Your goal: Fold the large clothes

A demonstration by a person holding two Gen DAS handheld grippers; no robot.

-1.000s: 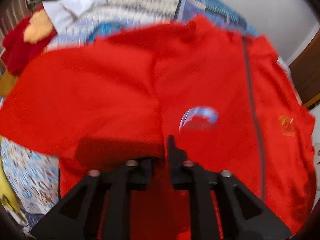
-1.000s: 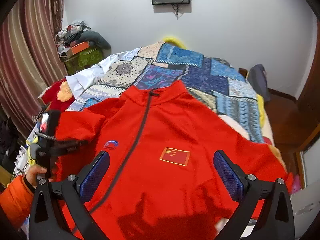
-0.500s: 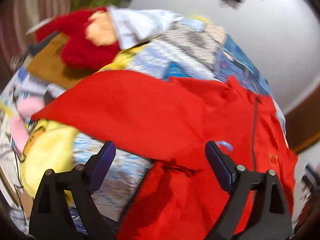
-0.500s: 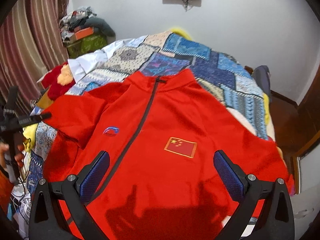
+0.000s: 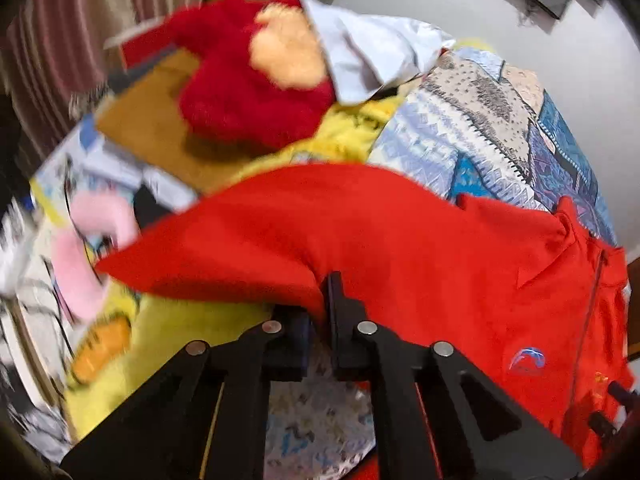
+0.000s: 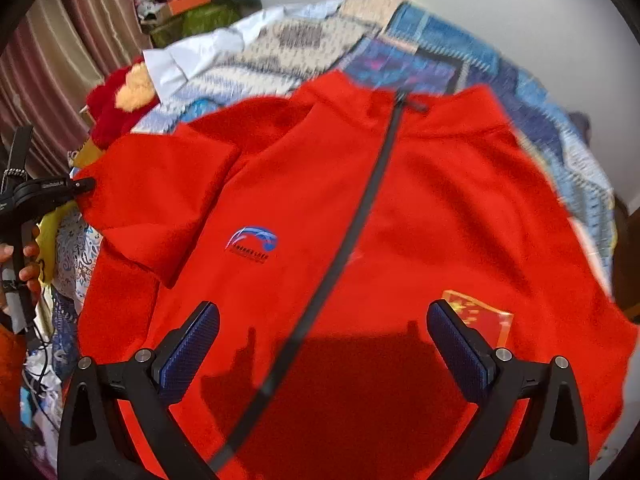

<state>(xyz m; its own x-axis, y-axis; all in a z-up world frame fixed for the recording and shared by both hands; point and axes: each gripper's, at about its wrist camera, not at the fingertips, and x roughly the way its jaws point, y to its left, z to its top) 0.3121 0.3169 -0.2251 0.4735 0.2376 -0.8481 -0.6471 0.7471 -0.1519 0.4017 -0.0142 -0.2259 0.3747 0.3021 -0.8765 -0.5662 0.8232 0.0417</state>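
A red zip jacket [image 6: 360,208] lies front up on the bed, with a dark zipper [image 6: 360,208], a blue chest logo [image 6: 252,240] and a flag patch [image 6: 476,314]. My left gripper [image 5: 320,300] is shut on the edge of the jacket's sleeve [image 5: 280,232] and holds it lifted at the bed's left side; it also shows in the right wrist view [image 6: 80,186]. My right gripper [image 6: 320,344] is open and empty, just above the jacket's lower front.
A patchwork quilt [image 6: 440,60] covers the bed. A red plush toy [image 5: 248,92] and a white cloth [image 5: 372,52] lie at the bed's far left. A yellow blanket [image 5: 160,340] and clutter lie to the left. Curtains [image 6: 52,60] hang behind.
My left gripper was open half a second ago and has shut on the sleeve edge. My right gripper has moved down closer to the jacket.
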